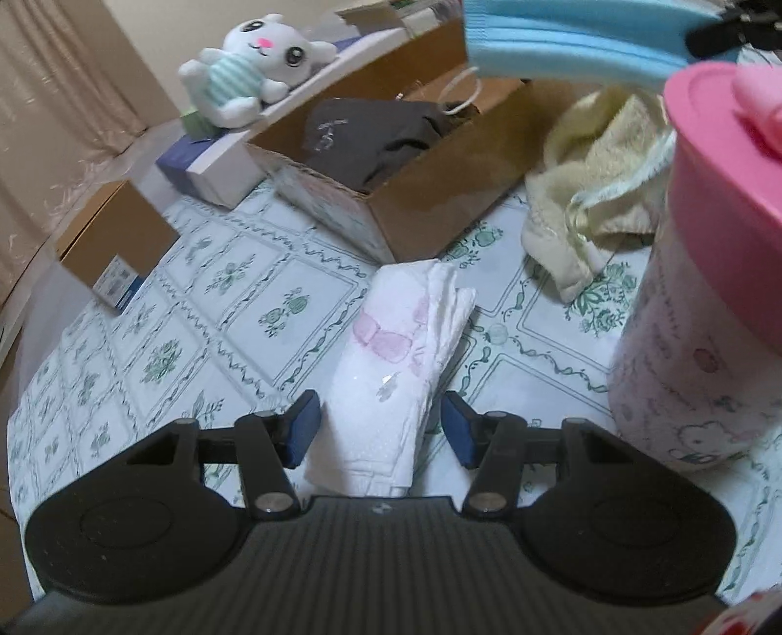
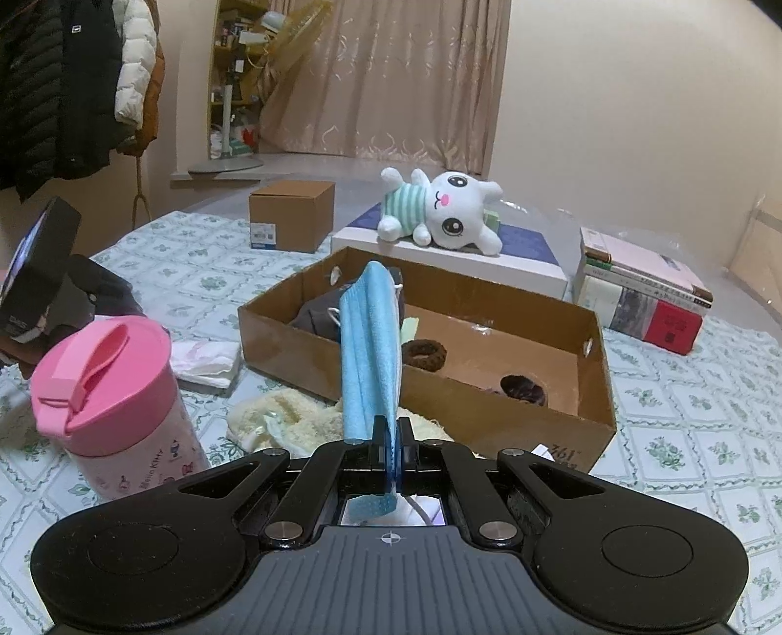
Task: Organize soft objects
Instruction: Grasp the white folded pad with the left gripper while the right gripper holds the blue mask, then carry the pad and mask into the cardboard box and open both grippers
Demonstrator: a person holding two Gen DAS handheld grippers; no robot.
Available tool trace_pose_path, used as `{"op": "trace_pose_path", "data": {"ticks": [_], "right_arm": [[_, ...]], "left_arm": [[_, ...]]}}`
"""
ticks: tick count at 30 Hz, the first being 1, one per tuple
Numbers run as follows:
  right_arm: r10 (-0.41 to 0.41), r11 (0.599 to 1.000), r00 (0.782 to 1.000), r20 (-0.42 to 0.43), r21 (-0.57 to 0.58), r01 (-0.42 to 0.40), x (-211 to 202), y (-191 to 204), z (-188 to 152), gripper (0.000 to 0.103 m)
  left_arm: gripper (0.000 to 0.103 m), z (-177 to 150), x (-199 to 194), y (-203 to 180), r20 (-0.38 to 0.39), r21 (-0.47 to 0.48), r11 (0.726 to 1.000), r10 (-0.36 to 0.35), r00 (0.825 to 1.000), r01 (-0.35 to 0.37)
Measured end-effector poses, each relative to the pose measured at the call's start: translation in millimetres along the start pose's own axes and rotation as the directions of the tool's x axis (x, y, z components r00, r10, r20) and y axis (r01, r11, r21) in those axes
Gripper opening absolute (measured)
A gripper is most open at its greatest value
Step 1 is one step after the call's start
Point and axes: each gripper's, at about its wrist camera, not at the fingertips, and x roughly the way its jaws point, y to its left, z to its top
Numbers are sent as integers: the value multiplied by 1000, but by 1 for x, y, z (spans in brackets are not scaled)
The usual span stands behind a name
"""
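Note:
My left gripper (image 1: 380, 424) is open, its fingers on either side of a folded white cloth with pink print (image 1: 396, 342) that lies on the patterned tablecloth. My right gripper (image 2: 394, 454) is shut on a blue face mask (image 2: 371, 351) and holds it up in front of an open cardboard box (image 2: 488, 405). The mask also shows at the top of the left wrist view (image 1: 562, 39). The box (image 1: 440, 195) holds a dark garment (image 1: 371, 137) and two dark hair ties (image 2: 424, 352). A cream fluffy towel (image 1: 596, 185) lies beside the box.
A pink-lidded Hello Kitty canister (image 2: 117, 395) stands at the left of the right wrist view. A white plush cat (image 2: 440, 210) lies on a flat white box behind the cardboard box. A small brown carton (image 2: 292, 215) and a stack of books (image 2: 640, 288) sit farther back.

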Motion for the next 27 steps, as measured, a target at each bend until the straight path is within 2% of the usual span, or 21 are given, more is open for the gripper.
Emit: {"op": "trace_pose_path", "data": {"ticks": [1,5,10,15,21,27], "right_arm": [[0,1000,1000,0,3,0,1,-1,-1,1],[4,1000,1000,4,21,-4,1,-4,-1,1],[11,999,1000,18,37,-12,-10,-4,1,1],[19,996,999,40,82,-22,-27,-14,8,1],[14,990,998,64,137,-22,-45,-34,21,1],[7,983,998,60,185,-18,-44,-68,41,1]], "left_arm": [[45,1,1,1,-5,-1,1000,-5,1000,5],[12,3,-3,6,-11,-38,999,-6,1000,5],[8,7,-26,15,0,-139,990,-4,1000,4],[8,23,-64,30,16,-222,975,16,1000,-12],[8,66,-104,42,65,-329,944,2,998,19],[8,127,-111,32,107,-356,931,-51,993,86]]}}
